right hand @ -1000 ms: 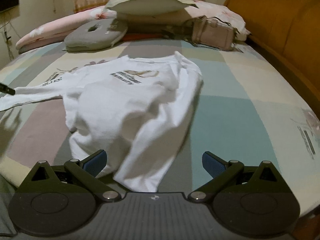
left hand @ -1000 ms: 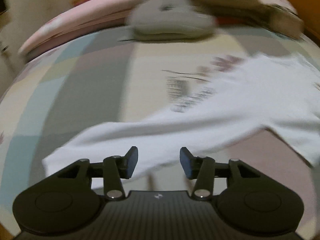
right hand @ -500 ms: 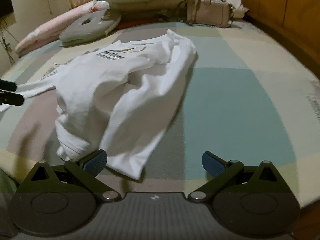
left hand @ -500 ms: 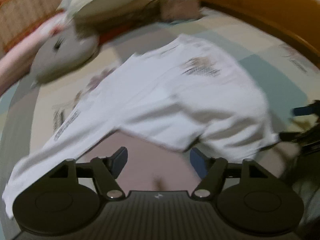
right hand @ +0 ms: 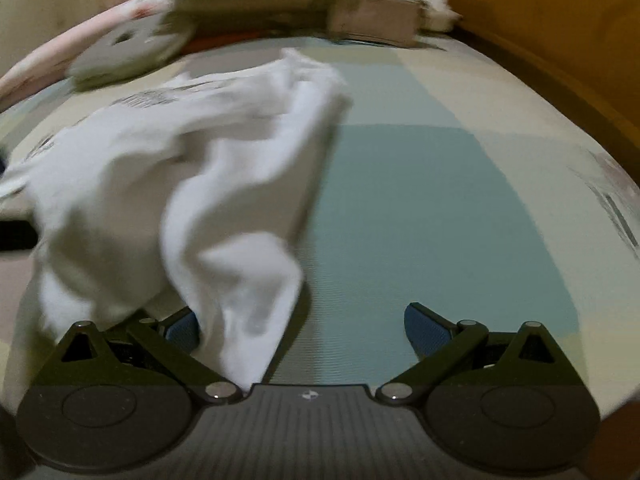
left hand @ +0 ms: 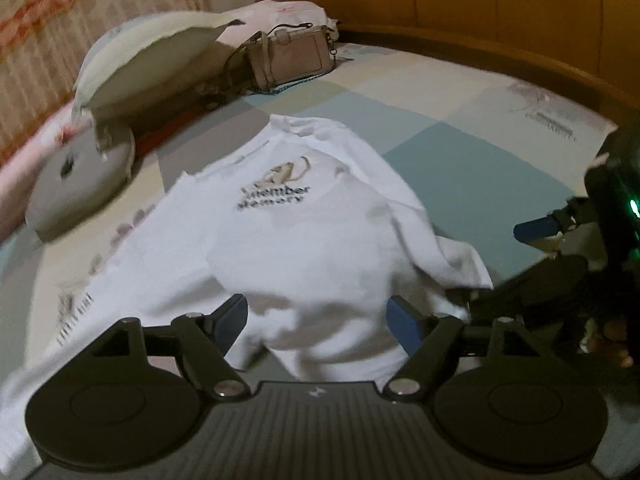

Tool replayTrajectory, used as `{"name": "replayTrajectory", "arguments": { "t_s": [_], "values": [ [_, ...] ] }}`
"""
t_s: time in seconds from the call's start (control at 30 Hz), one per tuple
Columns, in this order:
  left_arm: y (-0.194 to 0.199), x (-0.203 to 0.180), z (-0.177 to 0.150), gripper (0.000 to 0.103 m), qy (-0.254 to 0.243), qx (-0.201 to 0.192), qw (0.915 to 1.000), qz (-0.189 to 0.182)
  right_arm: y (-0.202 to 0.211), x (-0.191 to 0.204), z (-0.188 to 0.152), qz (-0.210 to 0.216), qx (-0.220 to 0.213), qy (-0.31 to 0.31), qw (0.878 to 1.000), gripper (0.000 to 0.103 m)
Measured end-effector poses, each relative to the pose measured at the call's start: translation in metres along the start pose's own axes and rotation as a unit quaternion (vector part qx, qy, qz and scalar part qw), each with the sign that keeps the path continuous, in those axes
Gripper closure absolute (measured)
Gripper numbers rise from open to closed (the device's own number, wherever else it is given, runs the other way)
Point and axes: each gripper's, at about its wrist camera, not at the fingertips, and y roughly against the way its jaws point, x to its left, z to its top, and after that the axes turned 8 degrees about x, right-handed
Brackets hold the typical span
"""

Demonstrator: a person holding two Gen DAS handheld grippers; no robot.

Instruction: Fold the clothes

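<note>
1. A white long-sleeved shirt (left hand: 304, 240) lies crumpled on the bed, its printed chest facing up, dark lettering under a small tan drawing. I see it spread across the middle of the bedsheet (left hand: 472, 168), a patchwork of teal, cream and grey blocks.
2. One sleeve trails toward the lower left of my left wrist view; in my right wrist view the shirt (right hand: 192, 184) bunches into folds on the left side of the bed.
3. My left gripper (left hand: 318, 320) hangs over the shirt's near hem. Its jaws are opening, blue pads well apart, fabric beneath them but nothing pinched.
4. My right gripper (right hand: 304, 326) has its jaws spread wide. A fold of the shirt drapes just beside the left pad; I cannot tell whether it touches. The right pad sits over bare teal sheet.
5. In my left view, the right gripper shows at the right edge, a green light glowing on it.
6. Beyond the shirt, at the head of the bed, sit a pale pillow (left hand: 152, 56), a beige handbag (left hand: 292, 56) and a flat grey cushion (left hand: 80, 176).
7. An orange-brown wooden headboard (left hand: 480, 0) curves behind.
</note>
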Motion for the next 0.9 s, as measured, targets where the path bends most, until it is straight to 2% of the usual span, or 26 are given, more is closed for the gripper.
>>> {"name": "replayTrajectory", "arguments": {
  "t_s": [0.13,0.27,0.4,0.5,0.6,0.63,0.73,0.8,0.9],
  "values": [
    [-0.001,-0.002,-0.006,0.025,0.027,0.01,0.9995,-0.009,0.004,-0.018,0.005,-0.042,-0.013,-0.028,0.999,0.0],
    [0.004,-0.004,-0.009,0.024,0.021,0.008,0.9997,0.007,0.008,-0.032,0.005,-0.049,-0.021,-0.041,0.998,0.0],
    [0.008,-0.006,-0.01,0.023,0.028,0.001,0.9996,0.0,0.011,-0.043,0.006,-0.056,-0.031,-0.051,0.997,0.0],
    [0.007,-0.008,-0.01,0.023,0.025,-0.001,0.9997,-0.003,0.01,-0.042,0.006,-0.036,-0.029,-0.058,0.997,0.0],
    [0.006,-0.009,-0.01,0.023,0.026,-0.001,0.9996,-0.008,0.007,-0.029,0.006,-0.001,-0.032,-0.034,0.999,0.0],
    [0.006,-0.009,-0.01,0.023,0.027,-0.001,0.9996,-0.007,0.004,-0.023,0.006,-0.005,-0.037,-0.022,0.999,0.0],
    [0.009,-0.006,-0.011,0.023,0.03,-0.002,0.9995,-0.001,-0.006,-0.017,0.011,-0.054,-0.031,-0.001,0.998,0.001],
    [0.011,-0.003,-0.012,0.021,0.035,-0.004,0.9994,-0.001,-0.005,-0.03,0.013,-0.084,-0.04,-0.007,0.996,0.0],
    [0.011,-0.002,-0.012,0.02,0.04,-0.006,0.9992,-0.005,0.001,-0.058,0.019,-0.106,-0.044,-0.032,0.993,0.0]
  ]
}}
